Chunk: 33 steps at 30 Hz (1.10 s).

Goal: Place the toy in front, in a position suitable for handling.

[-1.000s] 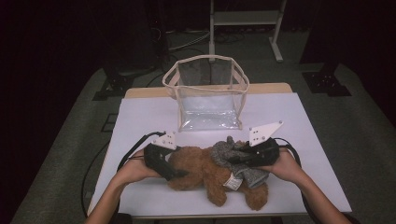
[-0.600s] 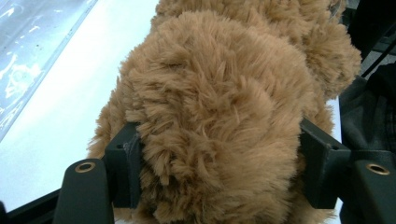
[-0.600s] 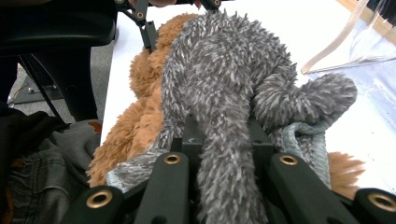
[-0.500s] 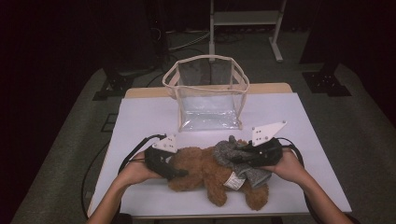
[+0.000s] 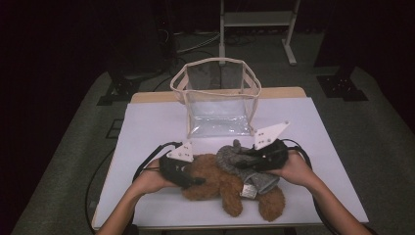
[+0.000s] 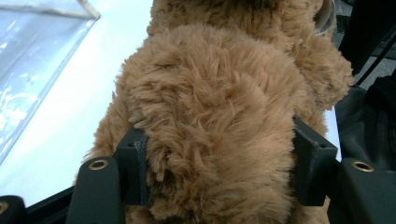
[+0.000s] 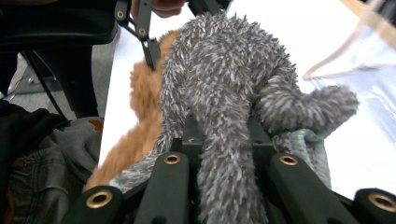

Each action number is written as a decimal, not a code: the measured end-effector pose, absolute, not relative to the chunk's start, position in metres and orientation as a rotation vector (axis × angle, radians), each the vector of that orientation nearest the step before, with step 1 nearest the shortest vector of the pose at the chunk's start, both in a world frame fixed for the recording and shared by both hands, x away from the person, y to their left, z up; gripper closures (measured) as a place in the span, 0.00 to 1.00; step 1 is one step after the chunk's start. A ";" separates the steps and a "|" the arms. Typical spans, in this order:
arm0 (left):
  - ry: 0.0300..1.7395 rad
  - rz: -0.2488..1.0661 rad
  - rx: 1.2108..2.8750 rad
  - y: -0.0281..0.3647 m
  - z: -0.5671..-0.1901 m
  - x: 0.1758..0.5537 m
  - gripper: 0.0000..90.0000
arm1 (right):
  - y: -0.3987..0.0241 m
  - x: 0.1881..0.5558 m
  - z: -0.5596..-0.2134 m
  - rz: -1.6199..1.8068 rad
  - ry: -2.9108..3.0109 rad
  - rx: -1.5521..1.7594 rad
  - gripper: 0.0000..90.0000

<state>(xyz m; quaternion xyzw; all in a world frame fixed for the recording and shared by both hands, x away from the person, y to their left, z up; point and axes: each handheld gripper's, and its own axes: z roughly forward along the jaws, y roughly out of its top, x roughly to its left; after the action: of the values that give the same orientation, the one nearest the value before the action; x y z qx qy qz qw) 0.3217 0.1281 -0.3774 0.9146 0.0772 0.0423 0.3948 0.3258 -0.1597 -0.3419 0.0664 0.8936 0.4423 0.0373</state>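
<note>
Two plush toys, two grips, and they overlap.

Your left gripper (image 5: 188, 178) has just been closing its fingers (image 6: 133, 170) on the brown bear (image 5: 220, 183), and in the left gripper view the pads now sink into the fur on both sides; that hold may be mostly pile, so a quick lift could let the bear slide out onto the tabletop (image 5: 147, 127). The grey toy (image 5: 235, 159) lies across the bear near the front of the tabletop, and your right gripper (image 5: 247, 161) is clamped tight on a thin grey limb (image 7: 224, 154). Pull the hands apart unevenly and the two toys may drag each other, or the limb may slip free. The clear bag (image 5: 218, 103) stands behind; a swinging toy could tip it.
</note>
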 end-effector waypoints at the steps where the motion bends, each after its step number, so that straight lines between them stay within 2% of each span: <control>1: 0.193 0.107 2.316 0.125 -0.377 0.322 0.40 | -0.154 0.327 -0.343 1.353 2.750 0.192 0.83; 6: 0.177 0.126 2.332 0.122 -0.375 0.322 0.40 | -0.144 0.330 -0.344 1.321 2.781 0.156 0.83; 18: 0.194 0.150 2.329 0.142 -0.374 0.315 0.41 | -0.217 0.314 -0.347 1.471 2.668 0.363 0.83; 23: 0.193 0.146 2.358 0.137 -0.368 0.316 0.32 | -0.212 0.314 -0.348 1.459 2.669 0.345 0.83; 26: 0.197 0.139 2.365 0.133 -0.364 0.322 0.22 | -0.199 0.321 -0.346 1.442 2.679 0.320 0.83; 33: 0.183 0.118 2.376 0.117 -0.365 0.330 0.22 | -0.179 0.323 -0.345 1.418 2.703 0.257 0.83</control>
<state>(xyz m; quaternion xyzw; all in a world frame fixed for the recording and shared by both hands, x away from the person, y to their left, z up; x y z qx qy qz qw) 0.3295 0.1168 -0.3646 0.9256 0.0714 0.0460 0.3687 0.3234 -0.1785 -0.3453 0.0837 0.8817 0.4626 0.0391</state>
